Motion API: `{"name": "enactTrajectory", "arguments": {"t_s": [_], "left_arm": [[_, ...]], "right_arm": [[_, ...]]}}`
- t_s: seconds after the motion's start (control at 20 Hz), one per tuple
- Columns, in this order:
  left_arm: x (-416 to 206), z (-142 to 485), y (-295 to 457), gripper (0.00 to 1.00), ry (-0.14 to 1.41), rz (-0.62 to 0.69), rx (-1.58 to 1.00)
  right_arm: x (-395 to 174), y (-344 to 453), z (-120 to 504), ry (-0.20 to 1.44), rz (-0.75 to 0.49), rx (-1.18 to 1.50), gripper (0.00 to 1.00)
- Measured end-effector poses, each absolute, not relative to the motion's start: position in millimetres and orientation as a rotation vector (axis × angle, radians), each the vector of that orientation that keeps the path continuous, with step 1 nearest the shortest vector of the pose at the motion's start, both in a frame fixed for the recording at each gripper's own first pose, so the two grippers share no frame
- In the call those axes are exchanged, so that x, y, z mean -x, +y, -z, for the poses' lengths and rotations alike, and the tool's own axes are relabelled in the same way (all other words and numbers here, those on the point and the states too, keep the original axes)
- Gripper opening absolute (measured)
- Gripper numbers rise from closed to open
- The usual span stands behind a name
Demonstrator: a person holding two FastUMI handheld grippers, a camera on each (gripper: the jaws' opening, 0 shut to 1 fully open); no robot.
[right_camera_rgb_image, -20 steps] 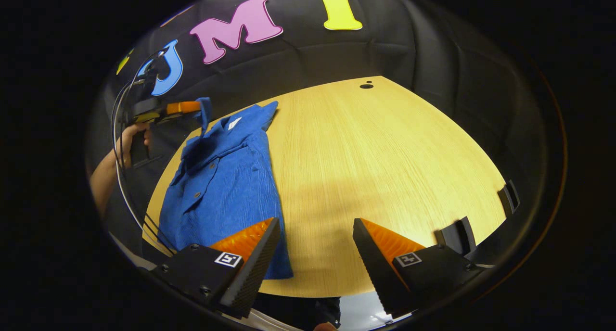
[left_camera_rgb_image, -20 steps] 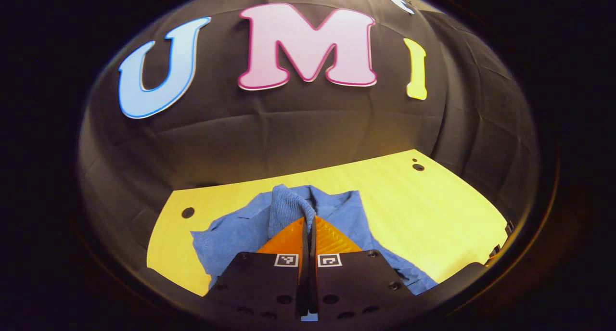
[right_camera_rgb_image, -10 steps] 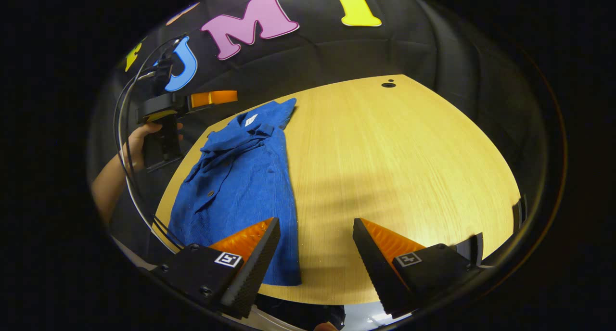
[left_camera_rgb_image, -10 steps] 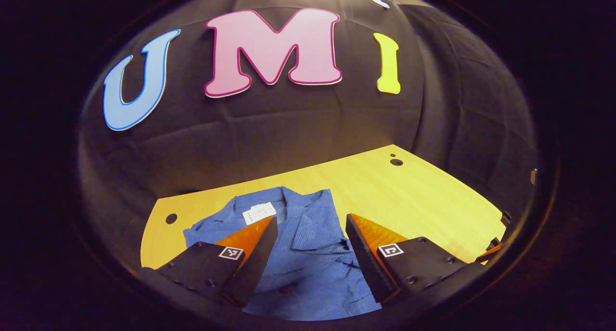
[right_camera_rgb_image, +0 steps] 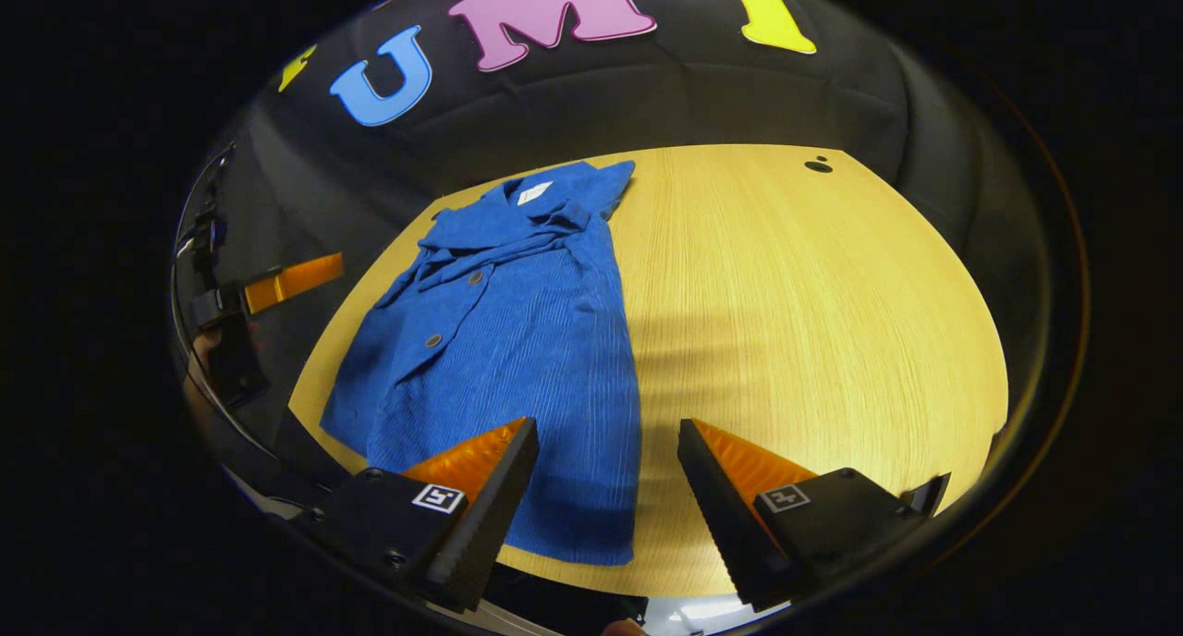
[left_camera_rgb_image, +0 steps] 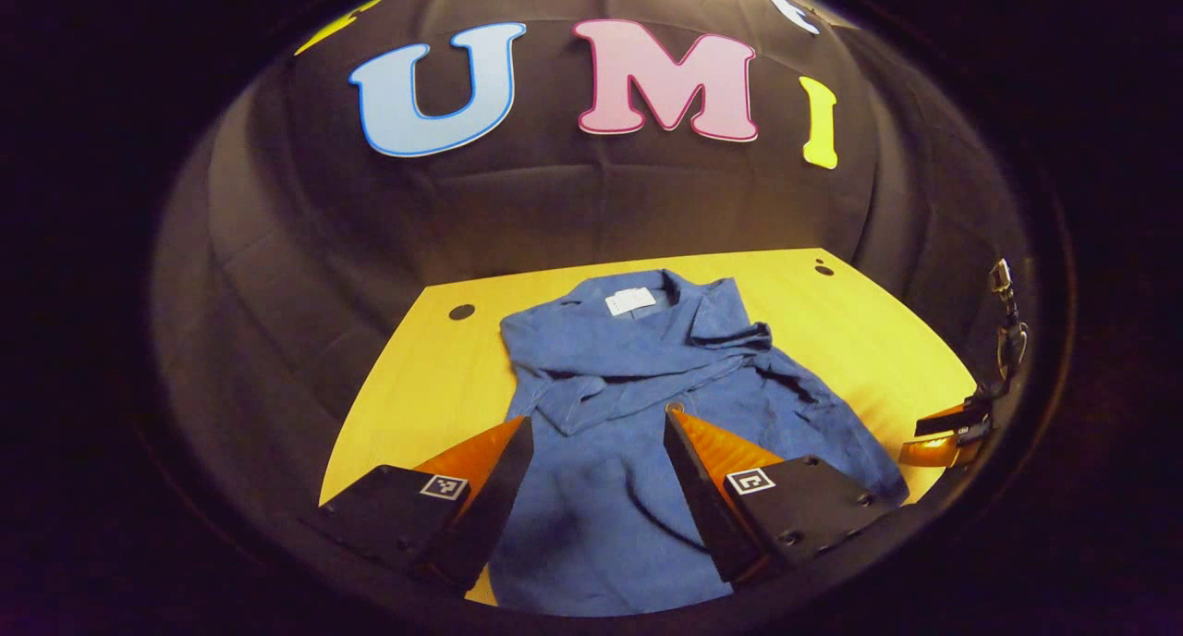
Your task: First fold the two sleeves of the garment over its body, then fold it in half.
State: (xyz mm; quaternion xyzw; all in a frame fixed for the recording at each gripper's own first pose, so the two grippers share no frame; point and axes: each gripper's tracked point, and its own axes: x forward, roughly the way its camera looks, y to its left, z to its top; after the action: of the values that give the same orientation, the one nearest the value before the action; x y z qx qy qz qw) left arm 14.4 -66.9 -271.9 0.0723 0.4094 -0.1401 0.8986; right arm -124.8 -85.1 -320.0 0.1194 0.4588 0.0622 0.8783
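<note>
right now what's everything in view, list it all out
shirt: one, blue, lying flat on the table's left part, collar toward the back wall
table: one, yellow wood-grain, in front of the wall
booth wall: one, black cloth, behind the table
left gripper: one, open, held above the shirt's body
right gripper: one, open, held above the shirt's near hem and bare table

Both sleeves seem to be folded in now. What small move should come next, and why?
Probably lower both open grippers, left and right, to the near hem of the blue shirt. It lies flat on the table, sleeves in, not yet folded in half.
</note>
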Motion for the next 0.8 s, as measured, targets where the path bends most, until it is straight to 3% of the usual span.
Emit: {"name": "enactTrajectory", "arguments": {"t_s": [0.35,0.8], "left_arm": [[94,328,29,0.84,1.061,0.153,-0.113],[148,378,45,0.85,1.200,0.202,-0.067]], "right_arm": [[159,-73,339,1.025,-0.111,-0.106,0.99],[192,-62,365,1.111,-0.047,-0.033,1.00]]}}
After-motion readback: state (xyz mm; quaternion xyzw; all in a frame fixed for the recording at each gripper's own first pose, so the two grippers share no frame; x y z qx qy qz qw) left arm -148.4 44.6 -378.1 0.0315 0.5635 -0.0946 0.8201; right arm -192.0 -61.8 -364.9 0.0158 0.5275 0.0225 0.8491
